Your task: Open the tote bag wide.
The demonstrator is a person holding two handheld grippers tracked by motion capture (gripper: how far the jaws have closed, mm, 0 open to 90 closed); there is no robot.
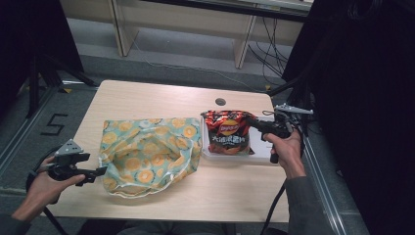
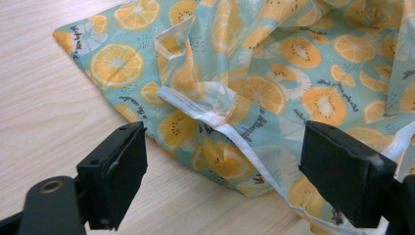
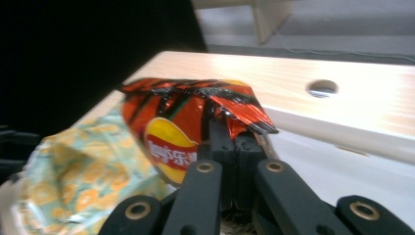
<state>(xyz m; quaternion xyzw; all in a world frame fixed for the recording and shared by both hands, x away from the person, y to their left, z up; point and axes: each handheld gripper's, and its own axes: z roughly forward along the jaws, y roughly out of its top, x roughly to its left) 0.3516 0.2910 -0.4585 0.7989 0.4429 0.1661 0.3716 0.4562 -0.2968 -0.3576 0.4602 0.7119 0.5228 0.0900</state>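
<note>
A red and black chips bag stands in a white tray at the table's right. My right gripper comes in from the right and is shut on the bag's upper right edge. In the right gripper view the two jaws press together with the foil of the chips bag pinched at their tips. A teal cloth bag printed with orange slices lies crumpled at the table's middle. My left gripper stands open at its lower left corner. Its jaws are spread wide over the cloth bag's white-trimmed rim without touching it.
The wooden table has a round cable hole behind the tray. Black curtains stand at both sides and pale shelving legs at the back. Bare tabletop lies in front of the tray and behind the cloth bag.
</note>
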